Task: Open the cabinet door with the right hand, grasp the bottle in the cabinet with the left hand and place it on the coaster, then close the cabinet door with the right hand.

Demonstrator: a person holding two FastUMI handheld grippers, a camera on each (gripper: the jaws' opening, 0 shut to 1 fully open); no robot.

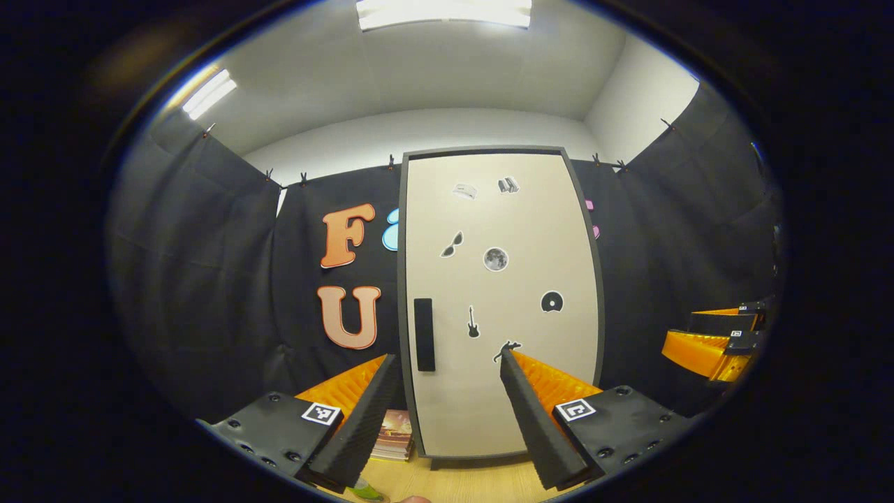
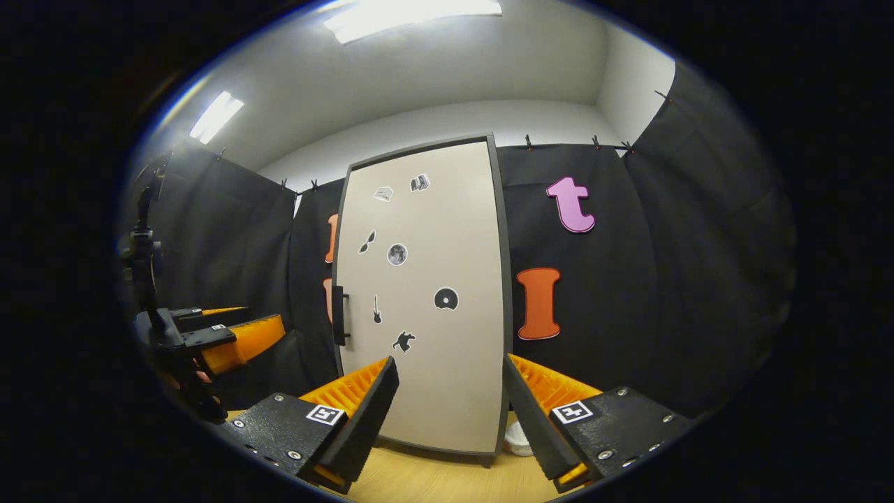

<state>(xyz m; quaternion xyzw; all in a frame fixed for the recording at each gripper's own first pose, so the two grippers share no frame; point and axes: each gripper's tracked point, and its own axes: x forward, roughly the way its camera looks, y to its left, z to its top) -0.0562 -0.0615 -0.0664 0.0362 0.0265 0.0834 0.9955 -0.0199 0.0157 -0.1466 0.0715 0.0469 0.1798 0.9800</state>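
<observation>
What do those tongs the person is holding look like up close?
Each of the tongs, left and right, has two long wedge-shaped fingers with ribbed faces, set on flat black blocks dotted with screws. Each block carries a small square black-and-white marker.

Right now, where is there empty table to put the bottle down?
Bare wood table lies in front of the closed cabinet door, between both open grippers. It is crowded at the cabinet's sides: books on one side, a white round thing on the other.
</observation>
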